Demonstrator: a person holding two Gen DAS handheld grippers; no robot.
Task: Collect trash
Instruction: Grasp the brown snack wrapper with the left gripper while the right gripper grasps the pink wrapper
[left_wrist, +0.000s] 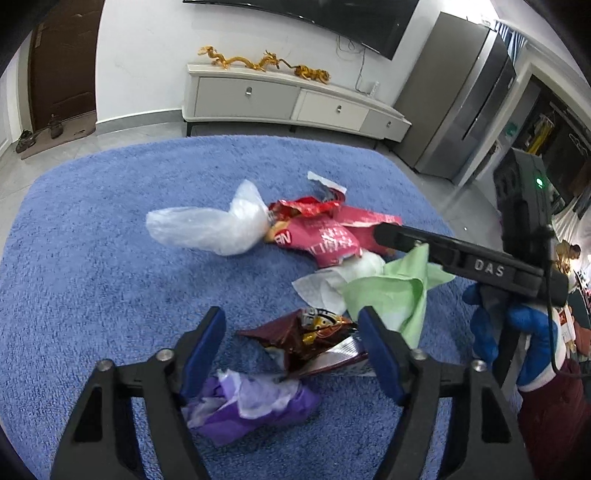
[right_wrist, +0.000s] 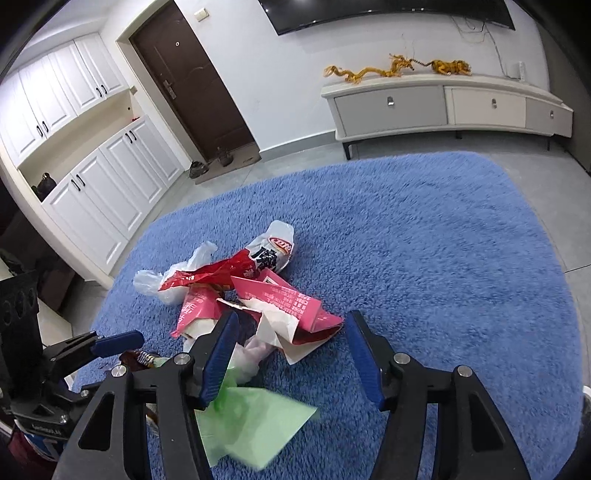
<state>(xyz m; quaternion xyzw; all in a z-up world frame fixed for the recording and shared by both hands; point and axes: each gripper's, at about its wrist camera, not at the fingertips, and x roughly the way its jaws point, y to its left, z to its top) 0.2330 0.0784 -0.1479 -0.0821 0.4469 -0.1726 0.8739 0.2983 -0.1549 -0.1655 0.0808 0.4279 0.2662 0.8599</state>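
Trash lies on a blue rug (left_wrist: 110, 258). In the left wrist view my left gripper (left_wrist: 291, 339) is open over a dark brown snack wrapper (left_wrist: 306, 332), with a crumpled purple wrapper (left_wrist: 255, 410) just below it. Beyond lie a clear plastic bag (left_wrist: 207, 225), a pink and red packet (left_wrist: 317, 232), white tissue (left_wrist: 325, 284) and a green cloth (left_wrist: 391, 295). My right gripper (right_wrist: 291, 347) is open above the pink carton (right_wrist: 280, 299) and the green cloth (right_wrist: 255, 417). It also shows in the left wrist view (left_wrist: 384, 232).
A white TV cabinet (right_wrist: 443, 107) with golden dragon figures (right_wrist: 399, 68) stands by the far wall. A brown door (right_wrist: 192, 77) and white cupboards (right_wrist: 74, 147) are at the left. A grey tall appliance (left_wrist: 458, 103) stands right of the rug. Grey tile floor surrounds the rug.
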